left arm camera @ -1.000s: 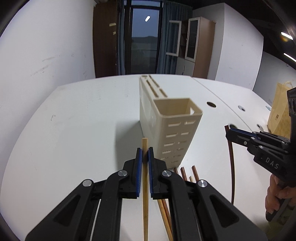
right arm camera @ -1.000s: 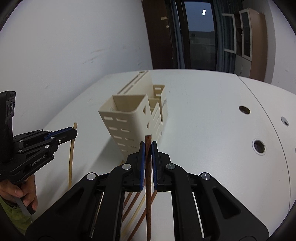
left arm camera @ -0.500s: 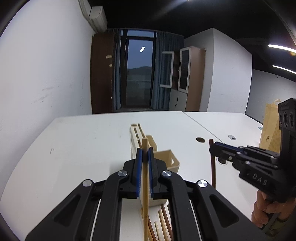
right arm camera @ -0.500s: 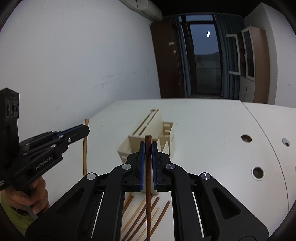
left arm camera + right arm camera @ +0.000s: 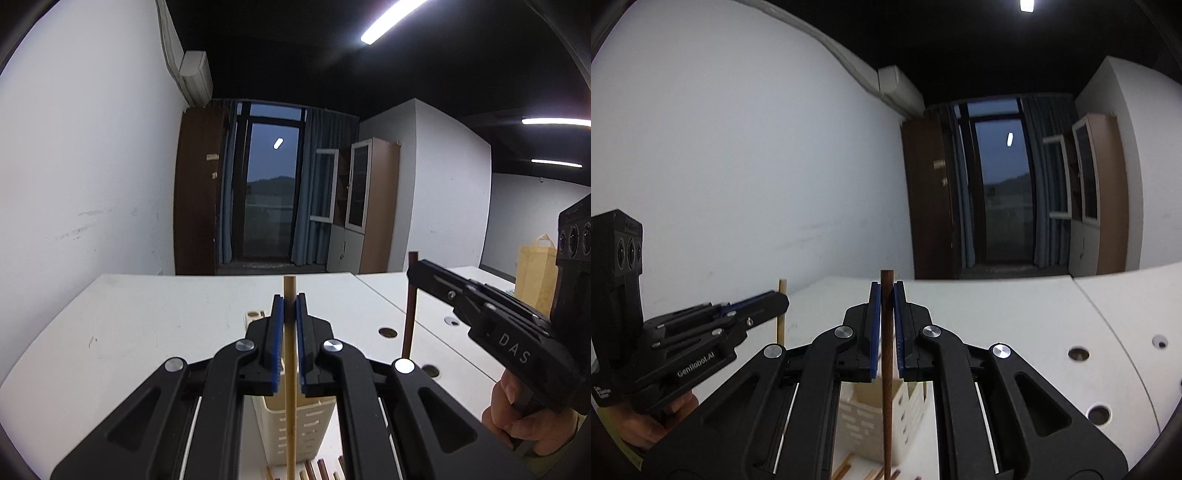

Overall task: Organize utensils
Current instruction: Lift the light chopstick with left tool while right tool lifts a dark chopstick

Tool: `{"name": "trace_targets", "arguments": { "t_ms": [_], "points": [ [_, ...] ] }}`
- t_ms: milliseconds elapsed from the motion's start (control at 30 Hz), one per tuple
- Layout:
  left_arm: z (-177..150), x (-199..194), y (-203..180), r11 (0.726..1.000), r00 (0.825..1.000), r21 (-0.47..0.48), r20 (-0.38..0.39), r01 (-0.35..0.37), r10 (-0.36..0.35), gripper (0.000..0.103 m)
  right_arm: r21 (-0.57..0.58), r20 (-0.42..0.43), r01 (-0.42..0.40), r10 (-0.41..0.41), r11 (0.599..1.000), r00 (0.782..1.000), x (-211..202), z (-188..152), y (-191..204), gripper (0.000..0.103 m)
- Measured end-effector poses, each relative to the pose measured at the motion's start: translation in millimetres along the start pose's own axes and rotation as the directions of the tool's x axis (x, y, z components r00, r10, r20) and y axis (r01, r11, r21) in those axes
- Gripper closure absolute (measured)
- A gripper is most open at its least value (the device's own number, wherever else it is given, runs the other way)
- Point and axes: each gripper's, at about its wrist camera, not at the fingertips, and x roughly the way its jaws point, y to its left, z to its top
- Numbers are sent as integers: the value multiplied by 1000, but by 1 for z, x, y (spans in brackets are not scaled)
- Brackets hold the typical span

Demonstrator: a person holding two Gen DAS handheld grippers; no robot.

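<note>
My left gripper (image 5: 289,299) is shut on a light wooden chopstick (image 5: 290,398) that hangs upright between its blue pads. My right gripper (image 5: 886,288) is shut on a dark brown chopstick (image 5: 886,387), also upright. Both are held above the cream utensil holder (image 5: 295,432), whose slotted wall (image 5: 864,421) shows low between the fingers. Each view catches the other gripper from the side: the right one (image 5: 415,263) with its dark stick at the right, the left one (image 5: 781,299) with its pale stick at the left. Several loose chopsticks (image 5: 321,470) lie on the table by the holder.
The white table (image 5: 129,332) has round cable holes (image 5: 1078,353) on its right side. A yellow paper bag (image 5: 535,273) stands at the far right. A hand (image 5: 532,424) grips the right tool's handle. A white wall runs along the left.
Both grippers have risen and tipped up toward level with their chopsticks still clamped. The holder has dropped low in both views and the loose chopsticks are nearly out of frame.
</note>
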Motion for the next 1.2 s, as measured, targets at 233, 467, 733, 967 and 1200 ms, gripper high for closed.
{"name": "trace_targets", "arguments": {
  "t_ms": [233, 467, 733, 967, 1200],
  "points": [
    [15, -12, 3, 998, 987, -46, 153, -49, 55, 97, 37, 94, -40, 36, 999, 995, 0, 12, -6, 97],
    [19, -33, 4, 995, 930, -94, 362, -37, 68, 97, 95, 254, -109, 82, 990, 964, -10, 12, -22, 97],
    [21, -35, -1, 995, 871, -92, 492, 34, 16, 97, 63, 418, -126, 88, 990, 904, -12, 8, -25, 97],
    [19, -12, -3, 997, 877, -68, 480, 25, 11, 97, 49, 405, -136, 105, 989, 908, 13, 0, -33, 97],
    [5, 29, -5, 999, 933, -29, 357, -31, 40, 97, 53, 271, -117, 98, 992, 958, 44, -15, -36, 97]
  ]
}}
